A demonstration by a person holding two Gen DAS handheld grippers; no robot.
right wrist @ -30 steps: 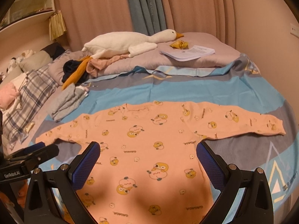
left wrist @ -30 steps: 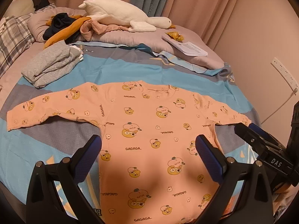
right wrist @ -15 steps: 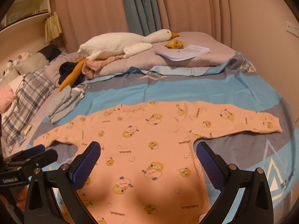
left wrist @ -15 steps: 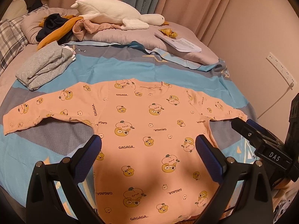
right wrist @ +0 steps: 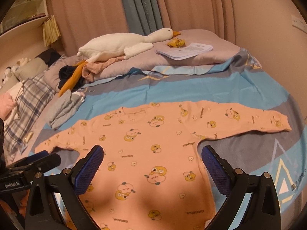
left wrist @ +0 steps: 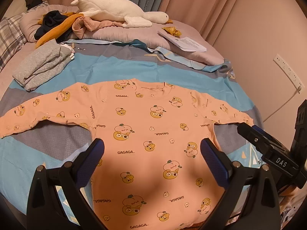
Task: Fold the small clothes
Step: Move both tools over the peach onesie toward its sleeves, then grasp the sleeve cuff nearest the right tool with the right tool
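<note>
A small peach long-sleeved shirt [left wrist: 153, 134] with yellow cartoon prints lies flat on the bed, both sleeves spread out; it also shows in the right wrist view [right wrist: 153, 149]. My left gripper [left wrist: 152, 149] is open and empty above the shirt's lower body. My right gripper [right wrist: 152, 155] is open and empty above the same area. The right gripper also shows at the right edge of the left wrist view [left wrist: 268, 149]. The left gripper shows at the left edge of the right wrist view [right wrist: 32, 164].
A folded grey garment [left wrist: 42, 65] lies at the far left of the blue and grey bedspread [left wrist: 134, 69]. A white plush goose [left wrist: 119, 11], loose clothes [left wrist: 59, 26] and papers [left wrist: 184, 42] lie on the pillows behind. A wall [left wrist: 268, 38] stands to the right.
Both grippers have drawn back and risen a little, so the shirt sits lower and farther in view. Both stay open. The shirt has not moved.
</note>
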